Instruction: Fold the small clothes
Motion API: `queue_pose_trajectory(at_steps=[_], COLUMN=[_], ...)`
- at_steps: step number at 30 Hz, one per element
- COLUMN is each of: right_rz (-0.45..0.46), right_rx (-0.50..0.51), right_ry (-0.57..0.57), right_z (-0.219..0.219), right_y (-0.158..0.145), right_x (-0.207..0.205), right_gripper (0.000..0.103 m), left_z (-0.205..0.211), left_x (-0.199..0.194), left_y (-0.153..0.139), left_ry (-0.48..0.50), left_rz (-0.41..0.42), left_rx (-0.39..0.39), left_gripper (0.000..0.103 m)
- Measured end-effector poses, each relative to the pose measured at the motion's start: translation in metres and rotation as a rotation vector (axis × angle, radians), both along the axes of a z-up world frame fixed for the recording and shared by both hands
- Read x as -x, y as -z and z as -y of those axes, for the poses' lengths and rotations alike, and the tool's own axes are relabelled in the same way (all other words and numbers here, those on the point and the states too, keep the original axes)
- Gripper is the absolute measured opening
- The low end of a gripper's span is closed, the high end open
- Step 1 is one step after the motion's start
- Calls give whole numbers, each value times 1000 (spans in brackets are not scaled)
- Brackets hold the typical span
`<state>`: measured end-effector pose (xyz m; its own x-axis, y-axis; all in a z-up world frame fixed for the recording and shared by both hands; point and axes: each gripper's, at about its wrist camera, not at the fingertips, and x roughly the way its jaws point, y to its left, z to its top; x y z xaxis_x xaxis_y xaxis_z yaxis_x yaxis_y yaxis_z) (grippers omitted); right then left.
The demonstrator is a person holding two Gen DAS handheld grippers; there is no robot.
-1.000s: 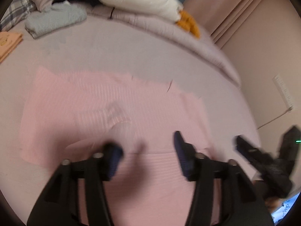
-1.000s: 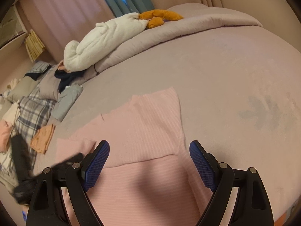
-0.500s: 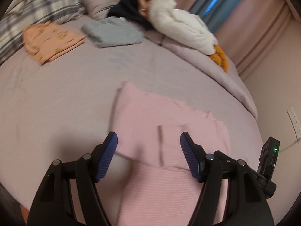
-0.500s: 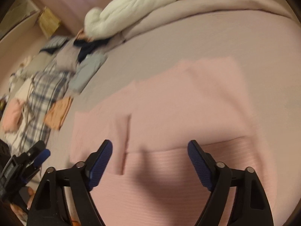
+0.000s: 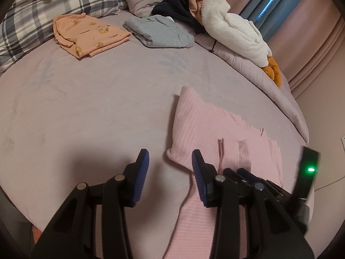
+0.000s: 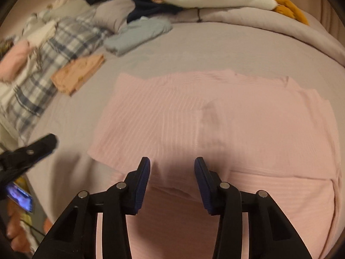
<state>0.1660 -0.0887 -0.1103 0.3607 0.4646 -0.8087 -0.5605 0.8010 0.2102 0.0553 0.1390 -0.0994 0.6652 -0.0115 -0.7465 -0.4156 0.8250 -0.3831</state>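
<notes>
A pink ribbed garment (image 5: 215,127) lies spread on the mauve bed, its upper part folded over the lower part; it fills the middle of the right wrist view (image 6: 215,116). My left gripper (image 5: 170,164) is open and empty, hovering at the garment's left folded corner. My right gripper (image 6: 172,172) is open and empty, low over the fold edge near the garment's middle. The right gripper's fingers (image 5: 250,173) show at lower right in the left wrist view, and the left gripper (image 6: 32,149) shows at far left in the right wrist view.
A folded orange garment (image 5: 90,34) and a folded grey-blue one (image 5: 159,32) lie at the far side of the bed. Behind them are a plaid pillow (image 5: 32,10), dark clothes (image 5: 179,8) and a white plush toy (image 5: 232,30). A rolled duvet (image 5: 269,82) borders the right side.
Both grippers swung left across the garment. Both have narrowed their jaws but stay open. The left one now sits at the garment's left corner; the right one is over its middle.
</notes>
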Motion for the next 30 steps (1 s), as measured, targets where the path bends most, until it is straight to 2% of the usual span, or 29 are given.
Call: queue_pose_trajectory(at_steps=[2,9,15,20,22,24,28,30], right_rz=[22,112,162,179,183,187,157,110], right_rx=[72,190,217,218,221,221,177,110], right_ry=[10,-17,-17,-14,-9,-1,-1,8], right_z=[-6,-25,-36,-37,-34,-30,-21,-11], right_y=[8,13,17,15,14,13,9,3], right_x=[-2,5,8,10,10,9,5,2], right_gripper=[46,53,53,40,28,22,17,17], left_z=[-1,-2,-1,1,3,5,8,9], left_x=[1,3,3,2,2,1,-3,-5], left_y=[0,-2,-2,-2,-2,-2,-2,-2], left_ry=[-2,-4,-2,5,10,14,23,27], left_rz=[0,-1,-5,-4,-5,-5,-13,-15], left_rx=[2,9,8,10,8,8,3,2], left_gripper=[40,40,40,40,40,40,40,40])
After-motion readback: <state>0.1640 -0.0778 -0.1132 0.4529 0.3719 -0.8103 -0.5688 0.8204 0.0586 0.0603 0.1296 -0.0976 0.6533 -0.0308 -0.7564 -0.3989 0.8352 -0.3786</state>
